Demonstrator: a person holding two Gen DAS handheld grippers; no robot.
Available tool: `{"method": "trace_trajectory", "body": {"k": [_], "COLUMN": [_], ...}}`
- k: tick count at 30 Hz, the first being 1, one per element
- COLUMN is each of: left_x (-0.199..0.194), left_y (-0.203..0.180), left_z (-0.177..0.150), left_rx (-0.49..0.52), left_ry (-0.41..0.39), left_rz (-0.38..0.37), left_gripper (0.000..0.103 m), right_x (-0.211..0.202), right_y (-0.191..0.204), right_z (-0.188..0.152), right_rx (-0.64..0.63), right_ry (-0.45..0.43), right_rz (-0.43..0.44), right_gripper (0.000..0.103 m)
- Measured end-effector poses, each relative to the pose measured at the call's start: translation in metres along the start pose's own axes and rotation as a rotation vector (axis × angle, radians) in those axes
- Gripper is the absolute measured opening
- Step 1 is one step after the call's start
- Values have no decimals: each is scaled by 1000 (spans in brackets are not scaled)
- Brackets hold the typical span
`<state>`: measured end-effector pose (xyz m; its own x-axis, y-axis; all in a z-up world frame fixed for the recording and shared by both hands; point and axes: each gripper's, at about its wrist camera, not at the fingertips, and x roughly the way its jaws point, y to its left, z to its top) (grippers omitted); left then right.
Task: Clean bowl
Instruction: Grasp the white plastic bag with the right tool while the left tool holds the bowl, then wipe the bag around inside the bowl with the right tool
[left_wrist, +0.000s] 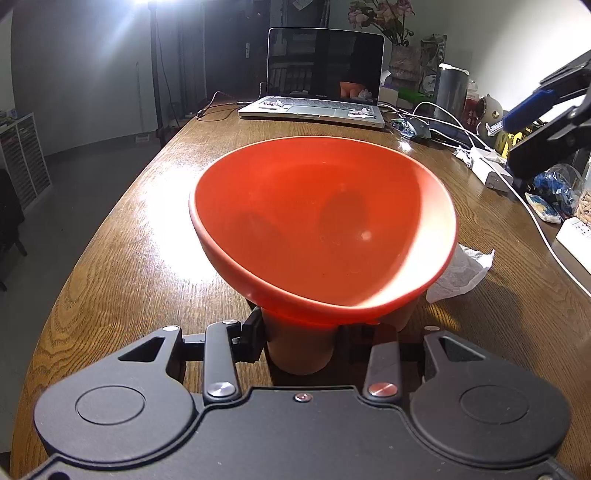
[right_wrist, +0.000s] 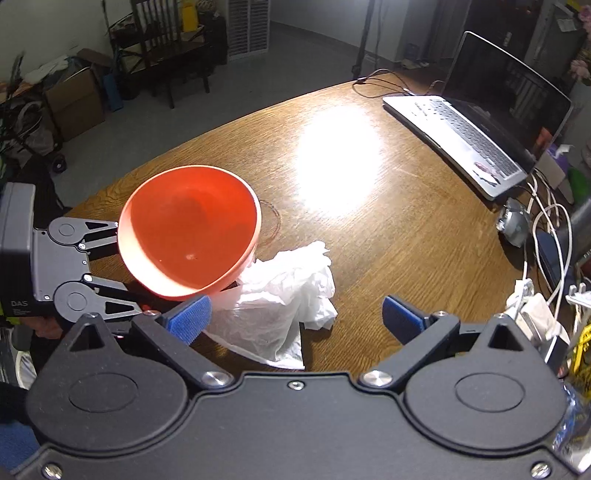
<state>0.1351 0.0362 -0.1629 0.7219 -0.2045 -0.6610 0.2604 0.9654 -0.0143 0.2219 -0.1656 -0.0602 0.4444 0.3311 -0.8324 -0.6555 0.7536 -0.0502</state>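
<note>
The orange bowl (left_wrist: 321, 229) (right_wrist: 188, 229) is tilted above the wooden table, its inside facing up and toward the right gripper. My left gripper (left_wrist: 301, 332) (right_wrist: 110, 264) is shut on the bowl's foot, with the fingertips hidden under the bowl. A crumpled white tissue (right_wrist: 280, 295) (left_wrist: 461, 273) lies on the table just right of the bowl. My right gripper (right_wrist: 295, 319) (left_wrist: 532, 127) hovers over the tissue, open wide. Its blue pads (right_wrist: 188, 317) stand on either side of the tissue without touching it.
An open laptop (left_wrist: 321, 74) (right_wrist: 480, 125) sits at the far end of the table (left_wrist: 147, 240). White cables and chargers (left_wrist: 487, 166), a mouse and bags crowd the right edge. A strong lamp glare (right_wrist: 340, 166) falls on the wood.
</note>
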Motion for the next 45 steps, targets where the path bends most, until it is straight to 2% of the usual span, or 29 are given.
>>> {"method": "trace_trajectory", "body": {"k": [2, 7, 13, 16, 17, 18, 19, 20, 23, 29, 31, 37, 41, 45], "left_x": [-1, 0, 3, 1, 1, 0, 0, -1, -2, -2, -2, 0, 3, 7], "left_y": [0, -1, -3, -2, -2, -3, -3, -4, -4, -5, -6, -22, -36, -44], "left_z": [0, 3, 5, 1, 1, 0, -1, -2, -3, -4, -4, -4, -4, -3], "left_rx": [-8, -9, -10, -9, -10, -10, -10, -10, -8, 9, 21, 103, 147, 181], "left_ry": [7, 17, 19, 15, 13, 11, 11, 10, 8, 11, 13, 10, 8, 3], "left_rz": [4, 11, 15, 16, 17, 18, 19, 20, 20, 12, 4, -78, -135, -165], "left_gripper": [38, 38, 38, 38, 38, 38, 38, 38, 38, 38, 38, 38, 38, 38], "right_x": [23, 80, 120, 126, 127, 127, 127, 127, 126, 119, 99, 30, -7, -17], "right_y": [-7, -22, -28, -30, -32, -33, -35, -36, -35, -33, -36, -37, -24, 11], "right_z": [5, 19, 23, 23, 24, 26, 27, 29, 28, 30, 34, 45, 45, 26], "right_rx": [-57, -176, -218, -206, -194, -184, -179, -176, -211, -282, -322, -519, -607, -744], "right_ry": [23, 112, 201, 197, 186, 174, 162, 152, 141, 125, 89, 21, 8, 63], "right_rz": [69, 133, 176, 178, 176, 174, 171, 170, 171, 127, 109, 66, 106, 181], "right_gripper": [94, 73, 72, 69, 58, 43, 36, 19, 14, 15, 15, 14, 14, 14]}}
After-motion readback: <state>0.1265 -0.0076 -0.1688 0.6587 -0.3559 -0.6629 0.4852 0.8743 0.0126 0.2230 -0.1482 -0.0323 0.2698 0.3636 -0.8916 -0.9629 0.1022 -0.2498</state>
